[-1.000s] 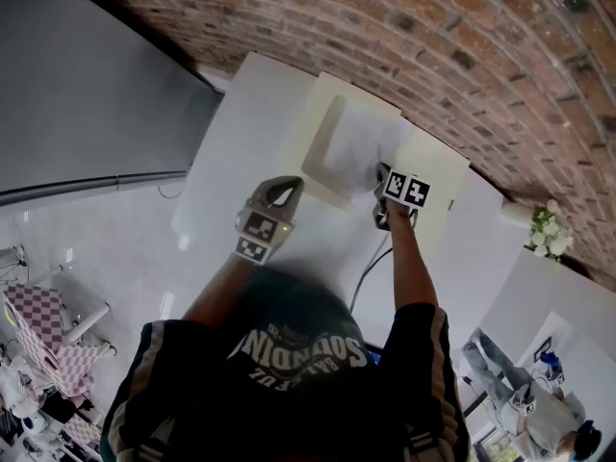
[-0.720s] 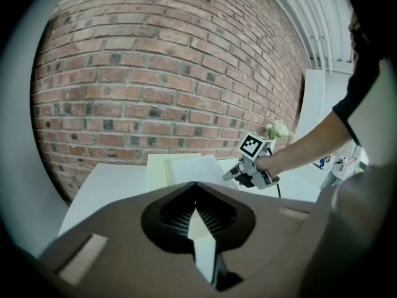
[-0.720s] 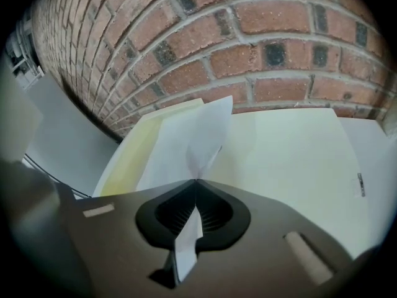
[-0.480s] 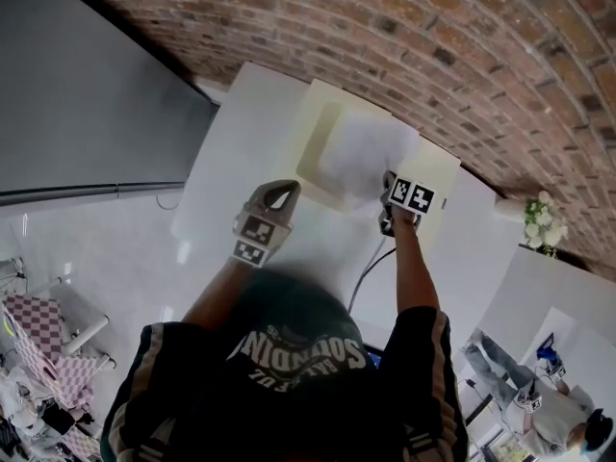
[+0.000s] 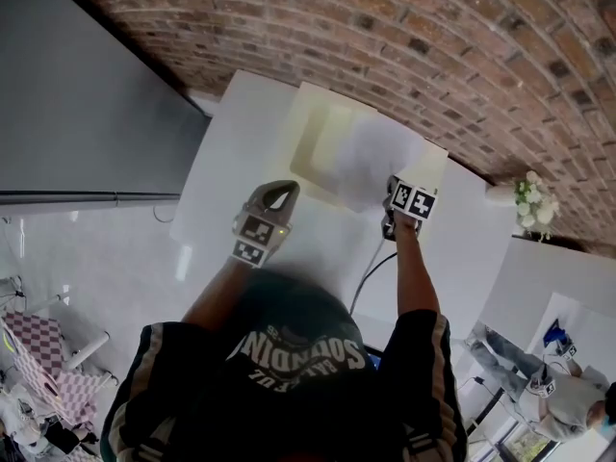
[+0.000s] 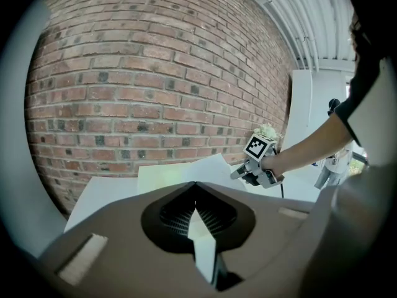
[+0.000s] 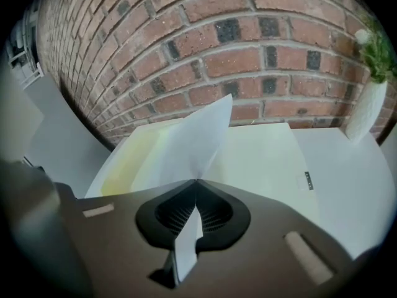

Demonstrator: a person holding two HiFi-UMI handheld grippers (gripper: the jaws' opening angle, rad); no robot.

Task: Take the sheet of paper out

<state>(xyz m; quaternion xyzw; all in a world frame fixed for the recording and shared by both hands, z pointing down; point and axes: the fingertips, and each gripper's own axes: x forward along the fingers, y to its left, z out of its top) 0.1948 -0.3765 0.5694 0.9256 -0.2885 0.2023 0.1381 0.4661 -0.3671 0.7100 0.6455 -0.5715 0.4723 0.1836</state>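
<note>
Upper centre of the head view, the sheet of paper lifts off the cream folder on the white table, its near edge clamped in the right gripper. The left gripper, lower left, is closed on nothing. The sheet looks light, floppy and easily torn, so grip that edge and draw gently.

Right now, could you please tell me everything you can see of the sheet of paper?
The sheet of paper is plain white, thin and floppy. The right claw is shut on its near edge, holding that side up so it stands tilted and bowed, while its far part lies over the cream folder.
</note>
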